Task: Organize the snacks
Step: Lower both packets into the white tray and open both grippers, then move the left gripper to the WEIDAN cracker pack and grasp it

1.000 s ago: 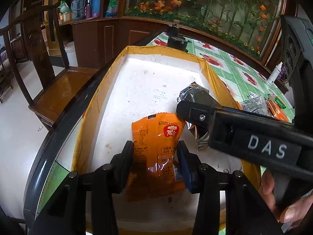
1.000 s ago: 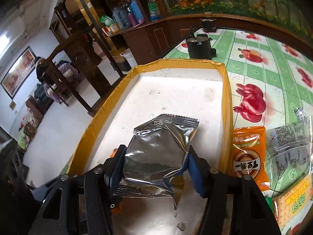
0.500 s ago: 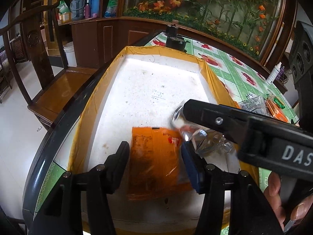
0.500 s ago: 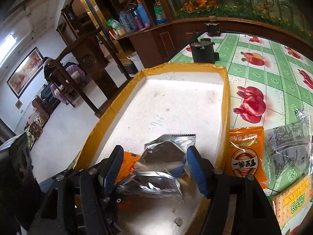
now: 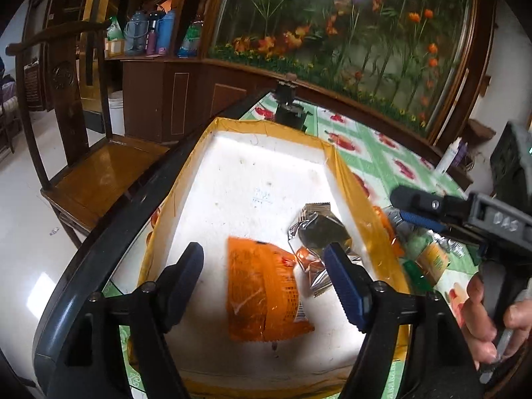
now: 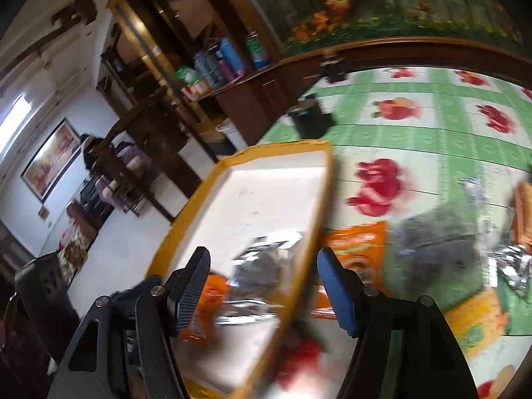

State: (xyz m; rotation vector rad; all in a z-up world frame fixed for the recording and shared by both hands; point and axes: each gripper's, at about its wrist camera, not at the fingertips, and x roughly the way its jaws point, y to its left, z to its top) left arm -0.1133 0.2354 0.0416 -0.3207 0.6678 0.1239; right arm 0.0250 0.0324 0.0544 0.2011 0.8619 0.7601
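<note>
My left gripper (image 5: 262, 266) hangs over the near end of the tray (image 5: 345, 179), jaws spread wide and holding nothing. Directly below lies the orange snack packet (image 5: 262, 296), flat on the white floor of the tray. It looks light and limp, a film pouch that will crumple and slide; I judge a pinch across a short sealed edge safer than squeezing the puffed middle.

Just beside it, touching its right corner, sits the silver foil packet (image 5: 319, 232), creased and glossy, likely slippery and best taken by its crimped end. These two are all the yellow-rimmed tray holds.

My right gripper (image 5: 409, 206) is out past the tray's right wall, over the tablecloth (image 5: 375, 156). In its own blurred view the jaws stand wide apart and empty, straddling the tray rim (image 6: 312, 226), with another orange packet (image 6: 359, 246) waiting outside on the cloth.

More loose snacks (image 5: 429, 256) lie beyond the wall, not yet sorted.
</note>
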